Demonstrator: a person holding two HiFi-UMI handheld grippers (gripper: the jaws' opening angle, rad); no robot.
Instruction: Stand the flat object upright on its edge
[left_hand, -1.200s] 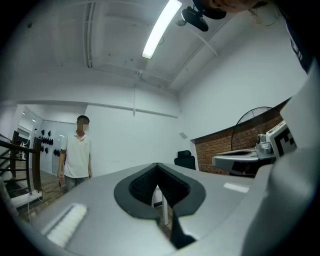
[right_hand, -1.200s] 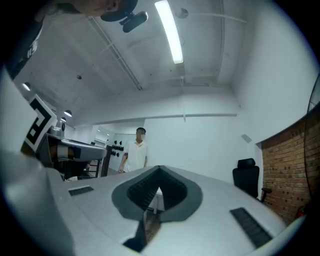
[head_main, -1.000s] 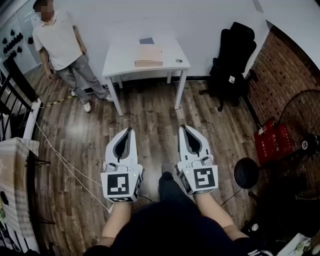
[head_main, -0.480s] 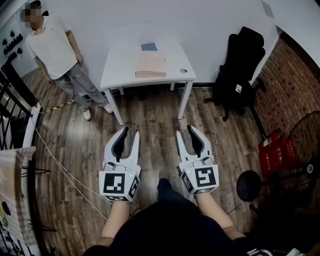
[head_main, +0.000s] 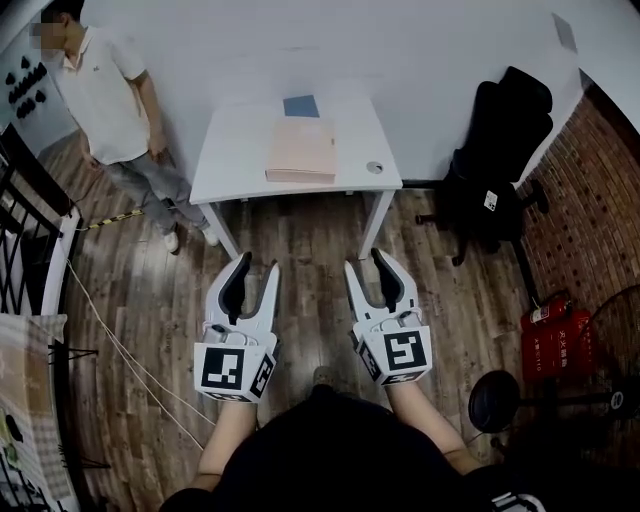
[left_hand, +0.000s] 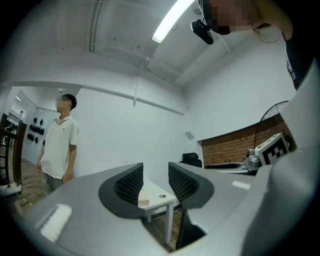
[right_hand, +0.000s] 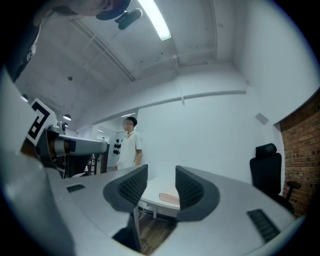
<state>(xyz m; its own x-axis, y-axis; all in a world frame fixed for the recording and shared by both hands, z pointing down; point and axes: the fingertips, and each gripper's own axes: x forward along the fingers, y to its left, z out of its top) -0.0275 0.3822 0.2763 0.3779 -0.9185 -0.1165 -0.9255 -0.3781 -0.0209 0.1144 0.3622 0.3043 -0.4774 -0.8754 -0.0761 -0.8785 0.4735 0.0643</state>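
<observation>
A flat tan object (head_main: 302, 150) lies flat on the white table (head_main: 235, 165) ahead of me; it also shows in the left gripper view (left_hand: 144, 201) and the right gripper view (right_hand: 170, 198). Both grippers hang over the wood floor, short of the table's front edge. My left gripper (head_main: 257, 265) (left_hand: 155, 172) is open and its jaws have just been opening, with nothing between them. My right gripper (head_main: 367, 262) (right_hand: 161, 175) is open too, its jaws have just been opening as well, and it holds nothing.
A small blue sheet (head_main: 300, 106) and a small round thing (head_main: 374, 167) also lie on the table. A person (head_main: 100, 85) stands at the left. A black office chair (head_main: 495, 140) is at the right, with red extinguishers (head_main: 555, 335) and a fan base (head_main: 498, 402) nearer.
Both grippers have gone from shut to open. I have moved forward, so the table now sits closer to the grippers' tips.
</observation>
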